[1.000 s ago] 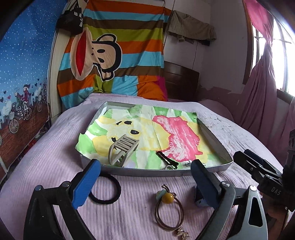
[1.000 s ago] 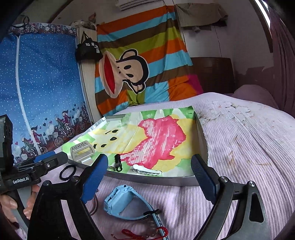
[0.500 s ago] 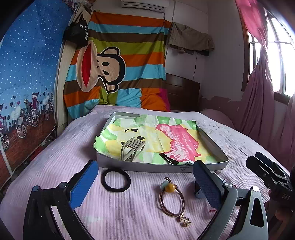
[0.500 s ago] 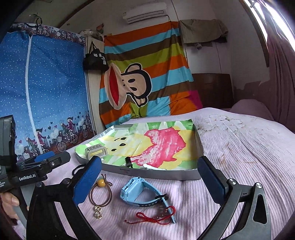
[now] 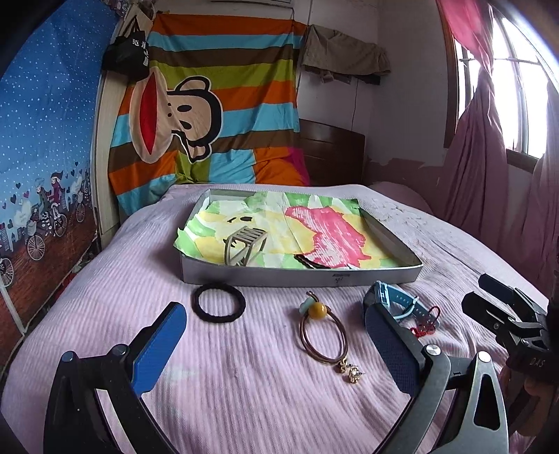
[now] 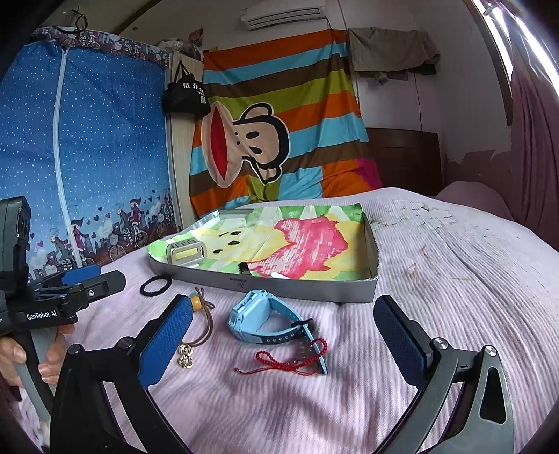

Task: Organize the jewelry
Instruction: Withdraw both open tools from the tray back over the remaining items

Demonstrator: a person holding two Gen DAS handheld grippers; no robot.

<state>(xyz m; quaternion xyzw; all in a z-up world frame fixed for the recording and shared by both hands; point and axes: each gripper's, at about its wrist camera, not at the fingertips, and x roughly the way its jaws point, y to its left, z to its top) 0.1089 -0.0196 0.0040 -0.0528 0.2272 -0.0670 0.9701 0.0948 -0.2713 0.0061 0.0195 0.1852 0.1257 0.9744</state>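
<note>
Blue-padded left gripper [image 5: 276, 345] and right gripper [image 6: 283, 340] backed away from tray [image 5: 300, 277], both jaws apart, empty; right just widened; watch [image 6: 260, 316], band [image 5: 218, 302] lower frame, unsorted.

Small bedroom, daylight from the right.

Bed [image 5: 244, 384] with a pale pink ribbed cover fills the floor of view; dark wood headboard [image 5: 332, 157] at the far end. Striped cloth [image 5: 227, 87] with a cartoon monkey hangs on the back wall. Blue dotted wardrobe [image 6: 87, 139] with bicycle print on the left, black bag [image 6: 185, 94] hung beside it. Air conditioner [image 6: 283, 14] high on the white wall, olive garment [image 6: 391, 52] below it. Window [image 5: 517, 97] with pink curtain [image 5: 482, 167], bright.
</note>
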